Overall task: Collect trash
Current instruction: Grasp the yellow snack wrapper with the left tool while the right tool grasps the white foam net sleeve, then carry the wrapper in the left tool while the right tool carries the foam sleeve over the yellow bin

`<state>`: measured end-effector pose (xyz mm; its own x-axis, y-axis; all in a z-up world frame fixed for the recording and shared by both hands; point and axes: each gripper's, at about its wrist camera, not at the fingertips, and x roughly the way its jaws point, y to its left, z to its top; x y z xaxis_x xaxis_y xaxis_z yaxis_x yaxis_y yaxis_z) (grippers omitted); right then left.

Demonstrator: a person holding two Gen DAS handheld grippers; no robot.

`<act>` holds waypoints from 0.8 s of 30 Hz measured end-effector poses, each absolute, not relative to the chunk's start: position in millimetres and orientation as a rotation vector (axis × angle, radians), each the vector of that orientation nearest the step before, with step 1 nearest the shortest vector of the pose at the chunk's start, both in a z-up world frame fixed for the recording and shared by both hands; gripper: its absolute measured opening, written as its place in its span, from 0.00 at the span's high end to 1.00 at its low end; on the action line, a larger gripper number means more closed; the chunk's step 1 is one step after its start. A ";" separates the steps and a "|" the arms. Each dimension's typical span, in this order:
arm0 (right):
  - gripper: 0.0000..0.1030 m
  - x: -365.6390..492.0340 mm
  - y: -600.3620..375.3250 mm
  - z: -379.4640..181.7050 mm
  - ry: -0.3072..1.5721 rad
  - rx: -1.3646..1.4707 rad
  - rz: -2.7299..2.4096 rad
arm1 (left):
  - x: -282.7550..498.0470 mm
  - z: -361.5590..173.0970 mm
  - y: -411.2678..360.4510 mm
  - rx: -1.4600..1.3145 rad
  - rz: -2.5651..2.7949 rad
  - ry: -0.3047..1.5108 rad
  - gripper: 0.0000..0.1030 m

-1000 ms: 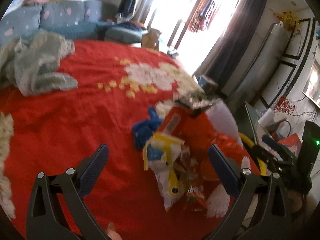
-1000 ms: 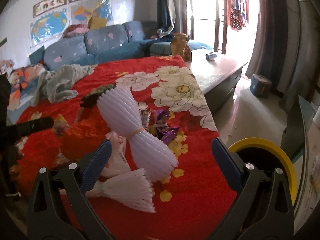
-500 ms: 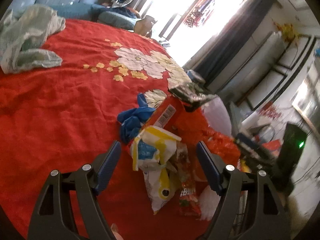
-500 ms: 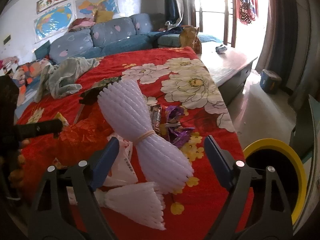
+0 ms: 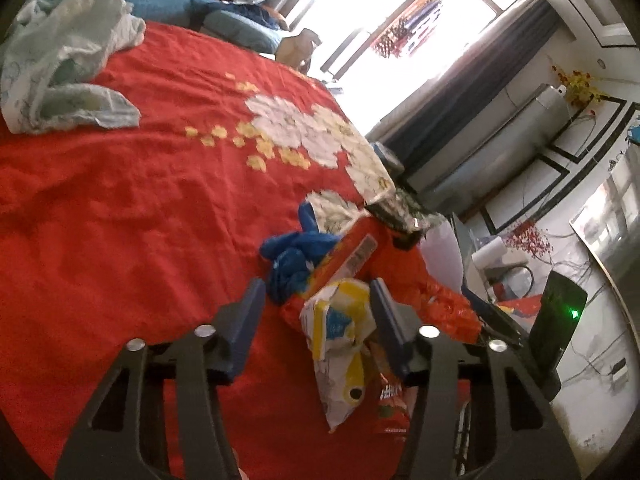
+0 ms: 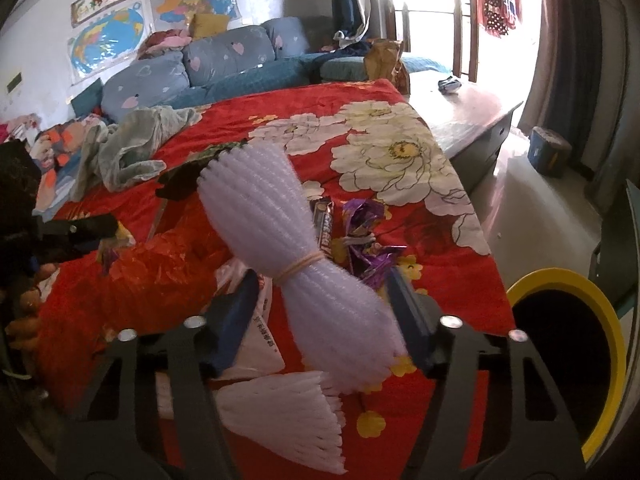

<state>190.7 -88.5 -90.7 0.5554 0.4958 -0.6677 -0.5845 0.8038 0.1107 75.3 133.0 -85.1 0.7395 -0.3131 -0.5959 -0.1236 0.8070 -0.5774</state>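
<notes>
Closing together, the left hand-held gripper (image 5: 316, 312) brackets the yellow snack bag (image 5: 338, 320), the right hand-held gripper (image 6: 322, 308) the white foam bundle (image 6: 292, 264), neither yet pinched; next comes a firm squeeze.

barcode on orange packet (image 5: 362, 254), other print too blurred to read

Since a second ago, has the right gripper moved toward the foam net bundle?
Yes. The right gripper has come forward and down over the red bedspread; its closing jaws now flank the white foam net bundle below its rubber band.
</notes>
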 end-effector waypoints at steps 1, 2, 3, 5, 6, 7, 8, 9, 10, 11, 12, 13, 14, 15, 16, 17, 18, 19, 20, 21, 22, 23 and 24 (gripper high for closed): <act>0.63 190.5 -88.8 -90.9 0.748 -0.130 0.638 | 76.2 -86.3 131.5 -0.636 -0.120 0.748 0.57; 0.66 190.6 -89.1 -91.1 0.752 -0.127 0.637 | 77.1 -87.6 129.5 -0.634 -0.128 0.754 0.61; 0.68 190.6 -90.2 -91.2 0.754 -0.121 0.639 | 77.6 -88.5 128.2 -0.638 -0.136 0.755 0.63; 0.71 189.8 -93.6 -89.8 0.749 -0.112 0.642 | 78.1 -88.6 126.3 -0.637 -0.144 0.754 0.76; 0.72 188.8 -94.9 -88.6 0.742 -0.112 0.639 | 78.1 -87.7 125.4 -0.629 -0.141 0.751 0.80; 0.73 188.4 -97.0 -87.0 0.733 -0.108 0.636 | 77.6 -85.9 124.6 -0.623 -0.142 0.745 0.81; 0.73 187.5 -98.8 -85.3 0.727 -0.102 0.634 | 76.2 -83.8 124.2 -0.621 -0.144 0.737 0.82; 0.74 187.4 -100.6 -84.0 0.722 -0.097 0.634 | 75.2 -80.8 123.5 -0.616 -0.142 0.728 0.83; 0.75 186.7 -102.8 -81.2 0.714 -0.090 0.633 | 73.4 -76.1 122.4 -0.603 -0.136 0.714 0.84; 0.75 186.4 -104.2 -79.2 0.708 -0.086 0.632 | 71.2 -68.8 120.7 -0.578 -0.127 0.690 0.84; 0.75 185.2 -105.8 -77.2 0.701 -0.083 0.633 | 69.0 -62.6 119.9 -0.559 -0.119 0.672 0.84; 0.75 184.1 -107.3 -74.7 0.695 -0.080 0.635 | 66.1 -54.1 118.9 -0.536 -0.111 0.644 0.84; 0.75 183.8 -108.8 -72.6 0.688 -0.078 0.633 | 64.3 -48.4 118.7 -0.525 -0.106 0.628 0.85; 0.75 182.2 -109.8 -70.6 0.681 -0.076 0.631 | 62.5 -42.3 118.8 -0.513 -0.098 0.611 0.85; 0.75 181.2 -111.2 -68.2 0.674 -0.073 0.630 | 60.8 -36.2 118.9 -0.501 -0.087 0.595 0.85; 0.75 180.2 -113.1 -65.8 0.665 -0.068 0.625 | 58.8 -29.5 119.4 -0.492 -0.078 0.575 0.85; 0.75 180.7 -115.0 -63.5 0.660 -0.061 0.623 | 57.5 -23.5 120.0 -0.485 -0.068 0.558 0.85; 0.75 180.3 -116.0 -62.4 0.657 -0.056 0.621 | 57.0 -19.2 120.5 -0.479 -0.059 0.547 0.85; 0.75 180.3 -117.6 -61.0 0.653 -0.050 0.618 | 55.3 -12.5 121.2 -0.467 -0.044 0.526 0.85; 0.75 180.1 -118.7 -60.1 0.649 -0.045 0.615 | 53.7 -7.4 121.4 -0.458 -0.034 0.512 0.85; 0.75 180.1 -120.9 -58.9 0.644 -0.039 0.610 | 52.5 -2.4 121.8 -0.450 -0.023 0.499 0.85; 0.75 180.2 -122.6 -57.8 0.641 -0.033 0.607 | 51.6 3.3 122.1 -0.441 -0.010 0.486 0.85; 0.75 180.1 -123.8 -57.0 0.640 -0.031 0.606 | 51.1 8.1 122.3 -0.434 -0.001 0.475 0.85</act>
<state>180.1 -123.8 -57.0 0.6365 0.5211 -0.5687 -0.5395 0.8277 0.1547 51.1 122.3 8.1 0.8909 -0.1007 -0.4430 -0.0984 0.9091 -0.4047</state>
